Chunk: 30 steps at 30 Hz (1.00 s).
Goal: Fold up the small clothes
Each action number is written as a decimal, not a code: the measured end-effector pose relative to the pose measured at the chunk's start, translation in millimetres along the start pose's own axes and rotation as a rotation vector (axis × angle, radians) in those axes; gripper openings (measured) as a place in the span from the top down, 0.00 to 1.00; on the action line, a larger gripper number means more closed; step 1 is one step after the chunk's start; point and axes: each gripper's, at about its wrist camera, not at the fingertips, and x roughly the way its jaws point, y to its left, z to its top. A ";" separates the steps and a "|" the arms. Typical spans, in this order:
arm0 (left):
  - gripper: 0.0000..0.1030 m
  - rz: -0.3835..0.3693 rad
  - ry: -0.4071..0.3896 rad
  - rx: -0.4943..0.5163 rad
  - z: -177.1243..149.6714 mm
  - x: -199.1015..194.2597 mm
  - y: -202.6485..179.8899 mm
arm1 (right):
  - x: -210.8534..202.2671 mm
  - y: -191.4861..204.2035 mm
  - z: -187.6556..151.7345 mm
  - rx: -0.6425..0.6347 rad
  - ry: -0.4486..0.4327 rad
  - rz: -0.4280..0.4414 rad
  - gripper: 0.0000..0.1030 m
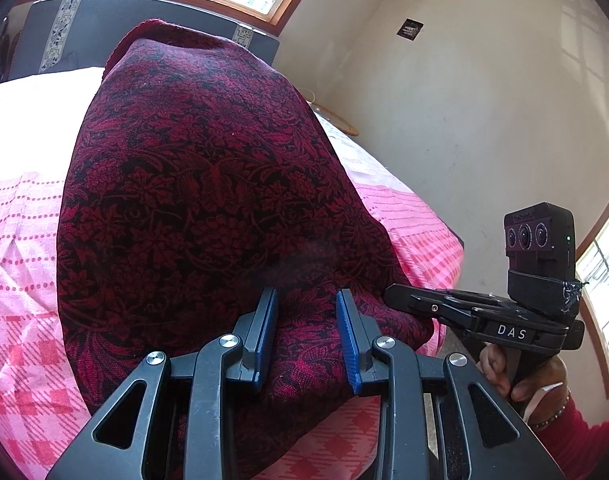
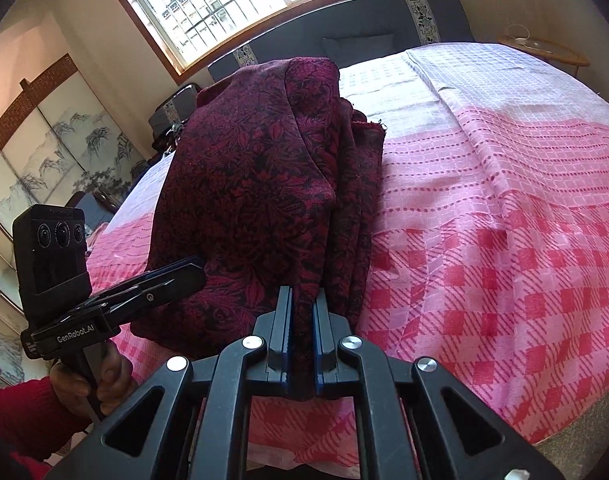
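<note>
A dark red floral garment (image 1: 208, 200) lies folded lengthwise on the pink checked bed; it also shows in the right wrist view (image 2: 256, 184). My left gripper (image 1: 307, 300) is open, its blue pads standing apart above the garment's near end. My right gripper (image 2: 303, 304) is shut on the garment's near edge, with cloth pinched between its pads. The right gripper (image 1: 400, 294) also shows in the left wrist view at the garment's right corner. The left gripper (image 2: 192, 268) shows in the right wrist view at the garment's left side.
The pink and white checked bedspread (image 2: 504, 240) covers the bed. A dark headboard (image 1: 124, 20) stands under a window. A small wooden table (image 2: 544, 50) is beside the bed. A painted screen (image 2: 44, 152) stands on the left.
</note>
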 end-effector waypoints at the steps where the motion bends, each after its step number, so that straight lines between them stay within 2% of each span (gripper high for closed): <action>1: 0.70 -0.001 0.000 -0.001 -0.1 0.2 0.5 | 0.0 1.3 0.1 -0.005 0.002 -0.008 0.93; 20: 0.69 -0.005 0.005 0.000 -1.8 2.6 2.6 | 0.3 9.9 3.9 -0.036 0.033 -0.053 0.91; 30: 0.70 -0.008 0.005 0.006 -2.5 4.6 2.1 | -12.0 7.6 14.9 -0.027 0.017 -0.047 0.85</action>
